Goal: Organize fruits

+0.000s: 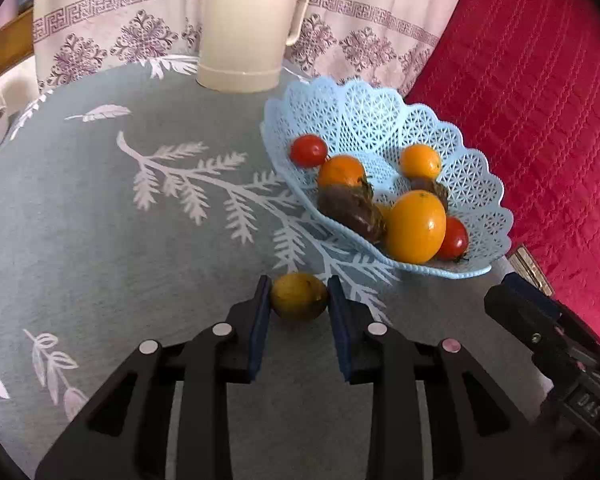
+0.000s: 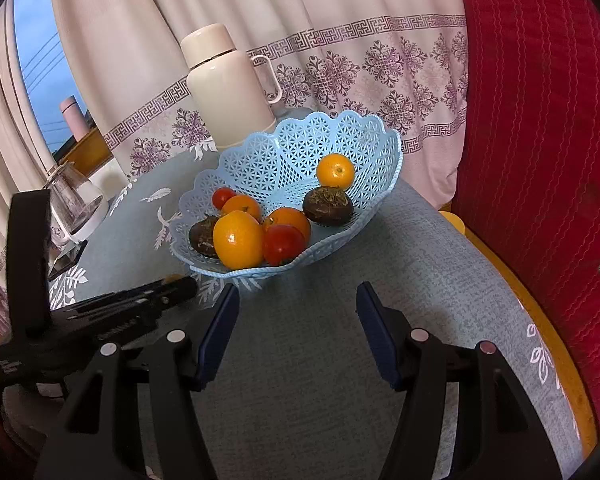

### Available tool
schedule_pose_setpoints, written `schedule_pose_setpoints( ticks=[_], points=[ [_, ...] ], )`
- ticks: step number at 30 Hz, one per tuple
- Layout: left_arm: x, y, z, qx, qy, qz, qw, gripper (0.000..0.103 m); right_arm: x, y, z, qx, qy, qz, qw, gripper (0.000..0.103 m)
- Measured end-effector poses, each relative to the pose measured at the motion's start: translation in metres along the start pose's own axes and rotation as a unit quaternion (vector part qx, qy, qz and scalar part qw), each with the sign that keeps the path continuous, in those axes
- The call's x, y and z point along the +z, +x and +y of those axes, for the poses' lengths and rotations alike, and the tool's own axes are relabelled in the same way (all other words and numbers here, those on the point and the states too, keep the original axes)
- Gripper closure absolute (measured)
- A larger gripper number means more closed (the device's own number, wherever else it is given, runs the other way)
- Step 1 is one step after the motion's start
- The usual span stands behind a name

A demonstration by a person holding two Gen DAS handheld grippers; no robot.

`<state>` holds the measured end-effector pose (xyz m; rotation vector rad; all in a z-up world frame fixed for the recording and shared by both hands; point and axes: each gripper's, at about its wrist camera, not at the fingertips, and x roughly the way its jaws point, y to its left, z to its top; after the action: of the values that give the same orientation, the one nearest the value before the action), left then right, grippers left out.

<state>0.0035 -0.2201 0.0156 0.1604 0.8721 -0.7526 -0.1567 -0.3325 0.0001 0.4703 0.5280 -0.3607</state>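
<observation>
Left wrist view: the left gripper [image 1: 299, 300] brackets a yellow-green fruit [image 1: 299, 297] on the tablecloth [image 1: 100, 220], near the basket [image 1: 480, 184]. Both pads appear to touch the fruit, so the tongs are judged clenched on it; the fruit looks to sit on the cloth, not yet lifted. The basket, right and farther off, already holds oranges [image 1: 415, 226], tomatoes [image 1: 308, 150] and dark fruits [image 1: 350, 210].

Right wrist view: the right gripper [image 2: 296, 328] is released, its jaws wide apart, with nothing between them. It hovers over bare cloth near the basket [image 2: 380, 136].

Progress: most fruit is in the basket. The gripped fruit is the only loose one visible; it remains to be lifted and placed in the basket.
</observation>
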Motion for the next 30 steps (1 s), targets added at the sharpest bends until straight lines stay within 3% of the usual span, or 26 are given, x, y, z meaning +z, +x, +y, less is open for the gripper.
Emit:
schedule_pose_setpoints(
  ticks=[12, 25, 26, 30],
  points=[
    [0.040, -0.044, 0.000, 0.019, -0.009, -0.076, 0.9969, 0.074, 0.000, 0.000, 0.000, 0.002, 0.000, 0.000, 1.000, 0.041],
    [0.068, -0.001, -0.024, 0.019, 0.019, -0.061, 0.9978, 0.074, 0.000, 0.001, 0.000, 0.007, 0.003, 0.001, 1.000, 0.042],
    [0.068, 0.002, -0.025, 0.019, 0.019, -0.062, 0.9977, 0.072, 0.000, 0.001, 0.000, 0.007, 0.004, 0.001, 1.000, 0.042],
    [0.067, 0.005, -0.021, 0.022, 0.011, -0.061, 0.9978, 0.038, 0.000, 0.001, -0.002, 0.009, 0.005, 0.002, 1.000, 0.041]
  ],
)
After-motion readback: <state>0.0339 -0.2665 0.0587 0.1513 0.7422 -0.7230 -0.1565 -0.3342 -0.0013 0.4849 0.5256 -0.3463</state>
